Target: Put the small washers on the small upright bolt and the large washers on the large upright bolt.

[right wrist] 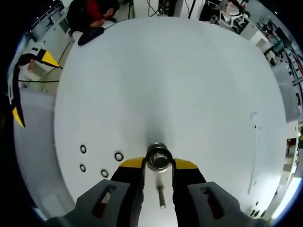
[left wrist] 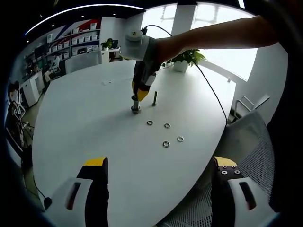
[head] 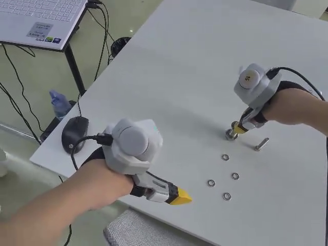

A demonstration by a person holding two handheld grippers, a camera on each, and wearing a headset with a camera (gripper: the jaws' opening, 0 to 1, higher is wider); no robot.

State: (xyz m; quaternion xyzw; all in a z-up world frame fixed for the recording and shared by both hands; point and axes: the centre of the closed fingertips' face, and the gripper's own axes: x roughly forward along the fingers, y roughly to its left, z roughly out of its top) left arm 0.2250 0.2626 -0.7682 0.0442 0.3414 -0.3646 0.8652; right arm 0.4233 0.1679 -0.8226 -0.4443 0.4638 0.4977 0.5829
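On the white table point(head: 169, 77) the large bolt point(head: 231, 135) stands upright, and my right gripper point(head: 238, 128) is shut on its top. In the right gripper view the yellow fingertips point(right wrist: 134, 163) press either side of the bolt's round head point(right wrist: 158, 157). The small bolt point(head: 262, 144) is just right of it and looks upright in the left gripper view point(left wrist: 154, 98). Several washers point(head: 225, 157) point(head: 226, 196) lie loose in front of the bolts. My left gripper point(head: 179, 197) hovers near the table's front edge, open with nothing in it point(left wrist: 161, 163), left of the washers point(left wrist: 166, 144).
A laptop point(head: 41, 20) sits on a side stand at the far left. A black mouse point(head: 74, 133) lies on the table's left corner, with a spray bottle point(head: 60, 103) on the floor below it. A grey chair point(head: 134, 231) is under the front edge.
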